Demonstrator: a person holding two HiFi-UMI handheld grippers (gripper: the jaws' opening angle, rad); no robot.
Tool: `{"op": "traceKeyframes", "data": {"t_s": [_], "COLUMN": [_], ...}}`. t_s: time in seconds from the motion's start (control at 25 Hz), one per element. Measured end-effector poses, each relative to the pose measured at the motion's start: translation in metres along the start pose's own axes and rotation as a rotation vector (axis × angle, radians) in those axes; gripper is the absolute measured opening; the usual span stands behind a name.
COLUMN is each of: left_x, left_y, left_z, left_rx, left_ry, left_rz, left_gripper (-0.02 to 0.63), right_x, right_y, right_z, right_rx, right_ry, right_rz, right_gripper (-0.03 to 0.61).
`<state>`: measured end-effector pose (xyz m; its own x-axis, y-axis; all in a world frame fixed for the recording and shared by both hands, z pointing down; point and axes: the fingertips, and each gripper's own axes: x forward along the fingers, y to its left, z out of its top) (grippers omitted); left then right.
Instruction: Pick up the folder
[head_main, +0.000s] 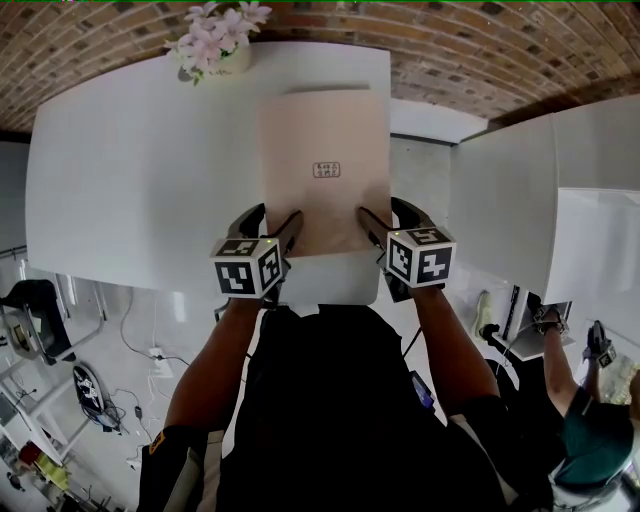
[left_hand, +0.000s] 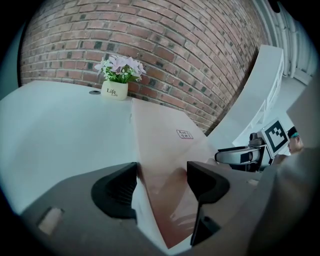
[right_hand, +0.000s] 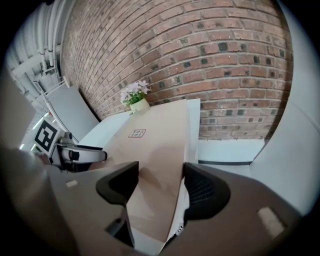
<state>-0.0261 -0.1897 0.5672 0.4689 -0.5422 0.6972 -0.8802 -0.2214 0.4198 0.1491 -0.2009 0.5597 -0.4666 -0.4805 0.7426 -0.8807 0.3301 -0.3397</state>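
Observation:
A tan folder (head_main: 325, 160) with a small printed label lies flat on the white table (head_main: 130, 170), its near edge at the table's front. My left gripper (head_main: 272, 222) is at the folder's near left corner. In the left gripper view its jaws (left_hand: 162, 175) stand wide apart with the folder's left edge (left_hand: 170, 145) between them. My right gripper (head_main: 390, 215) is at the near right corner. Its jaws (right_hand: 160, 177) are also wide, with the folder's right edge (right_hand: 150, 140) running between them. Neither pair of pads presses on the folder.
A white pot of pink flowers (head_main: 215, 45) stands at the table's far edge, left of the folder. A brick wall (head_main: 450, 50) lies behind. A second white table (head_main: 500, 200) stands to the right across a gap. Cables and gear (head_main: 90, 390) clutter the floor at the left.

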Motion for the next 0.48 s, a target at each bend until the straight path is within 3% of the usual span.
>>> {"op": "traceKeyframes", "data": {"t_s": [0.48], "left_x": [-0.022], "left_y": [-0.012], "left_z": [0.016], "left_rx": [0.082], "left_ry": [-0.053], "left_rz": [-0.002], "left_gripper": [0.305], "right_x": [-0.023], "right_y": [0.011], "right_z": [0.002], "right_rx": [0.01], "right_ry": [-0.056], "right_rz": [-0.055], "right_gripper": [0.278]}}
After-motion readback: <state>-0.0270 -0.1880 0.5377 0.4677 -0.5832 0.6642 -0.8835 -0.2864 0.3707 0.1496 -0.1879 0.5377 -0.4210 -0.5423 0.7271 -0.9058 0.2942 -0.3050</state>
